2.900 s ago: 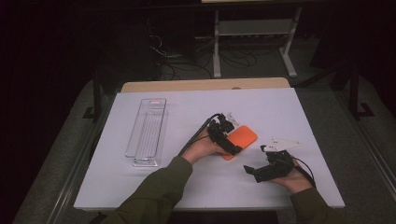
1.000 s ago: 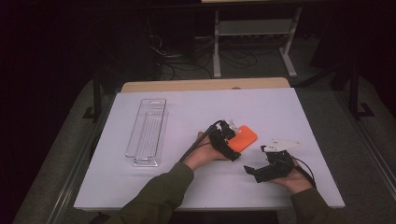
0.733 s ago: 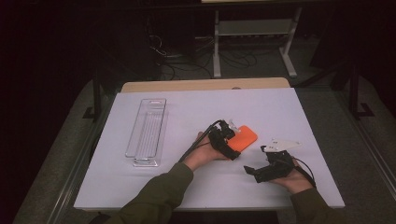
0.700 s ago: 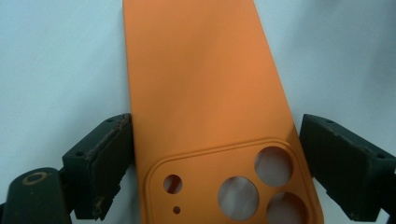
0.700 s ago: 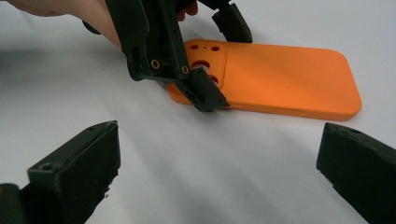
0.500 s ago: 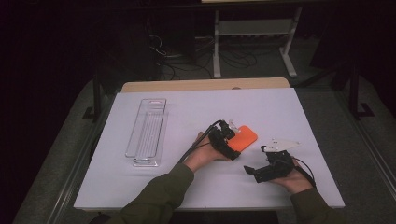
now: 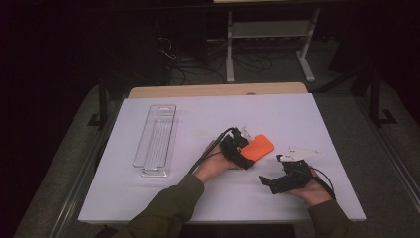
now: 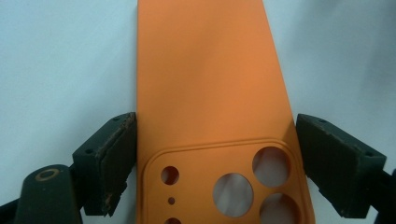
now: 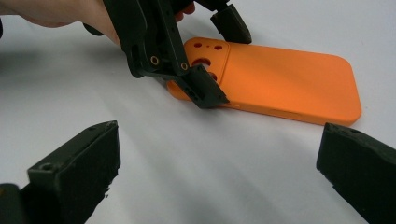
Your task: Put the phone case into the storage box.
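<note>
Left hand-held gripper has just closed on the orange case, which lies unlifted on the bench; right hand-held gripper waits open, empty.

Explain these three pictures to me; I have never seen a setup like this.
A person sits at a white table with a hand-held gripper in each hand. One picture looks down from above; each of the other two comes from a camera riding on one gripper, looking along its black fingers. The left gripper has just closed on the sides of an orange phone case that lies flat, at its camera-hole end. The right gripper waits open beside it. A clear tray lies further left.
</note>
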The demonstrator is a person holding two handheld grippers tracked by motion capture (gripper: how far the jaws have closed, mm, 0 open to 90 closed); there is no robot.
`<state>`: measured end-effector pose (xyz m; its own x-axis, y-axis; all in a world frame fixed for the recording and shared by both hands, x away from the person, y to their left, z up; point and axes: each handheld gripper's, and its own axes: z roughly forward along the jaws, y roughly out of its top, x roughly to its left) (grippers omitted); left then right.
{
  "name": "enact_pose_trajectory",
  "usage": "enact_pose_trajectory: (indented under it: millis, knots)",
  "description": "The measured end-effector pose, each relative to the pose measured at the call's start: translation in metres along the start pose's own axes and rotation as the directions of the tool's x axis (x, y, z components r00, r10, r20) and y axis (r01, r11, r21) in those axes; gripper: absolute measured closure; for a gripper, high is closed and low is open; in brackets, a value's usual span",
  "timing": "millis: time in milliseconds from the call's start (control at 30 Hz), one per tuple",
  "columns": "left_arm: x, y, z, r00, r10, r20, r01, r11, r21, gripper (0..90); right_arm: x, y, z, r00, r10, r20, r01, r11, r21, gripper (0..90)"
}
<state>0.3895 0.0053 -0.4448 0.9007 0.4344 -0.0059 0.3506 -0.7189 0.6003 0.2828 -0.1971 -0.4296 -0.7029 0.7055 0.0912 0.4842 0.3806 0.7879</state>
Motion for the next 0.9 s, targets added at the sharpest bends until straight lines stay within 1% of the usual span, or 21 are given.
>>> enact_pose_trajectory:
  millis: [133,167,233,567,667,767,800,867,900]
  knots:
    - [0.002,-0.002,-0.001,1.0,-0.006,-0.001,0.006,0.9999,-0.013,15.5,0.0,0.0,0.0,1.0,-0.002,-0.001,0.002,1.0,-0.001,0.0]
    - [0.003,-0.002,-0.002,1.0,-0.005,0.004,0.005,0.9999,-0.012,15.5,0.0,0.0,0.0,1.0,-0.001,-0.001,0.001,1.0,0.0,0.0]
    - [0.003,-0.003,-0.003,0.9999,-0.016,0.006,0.016,0.9997,-0.021,15.6,0.0,0.0,0.0,1.0,0.0,-0.002,0.0,1.0,-0.001,0.0]
    - [0.006,-0.005,-0.014,0.9998,-0.012,0.019,0.013,0.9992,-0.039,15.7,0.0,0.0,0.0,1.0,-0.001,-0.001,0.001,1.0,0.0,0.0]
    - [0.007,-0.006,-0.015,0.9996,-0.018,0.023,0.019,0.9984,-0.054,15.8,0.0,0.0,0.0,1.0,0.0,-0.002,0.0,1.0,-0.001,0.0]
    - [0.009,-0.008,-0.019,0.9996,-0.019,0.023,0.02,0.9981,-0.058,15.8,0.0,0.0,0.0,1.0,0.0,0.0,0.0,1.0,-0.002,0.0]
    - [0.009,-0.008,-0.021,0.9994,-0.025,0.024,0.026,0.998,-0.058,15.9,0.0,0.0,0.0,1.0,0.0,0.0,0.0,1.0,-0.002,0.0]
    - [0.01,-0.01,-0.023,0.999,-0.034,0.03,0.036,0.9965,-0.075,15.9,0.0,0.0,0.0,1.0,0.0,0.0,0.0,1.0,-0.001,0.0]
    - [0.011,-0.011,-0.025,0.9992,-0.028,0.028,0.03,0.9968,-0.074,15.9,0.0,0.0,0.0,1.0,-0.002,0.0,0.002,1.0,-0.001,0.0]
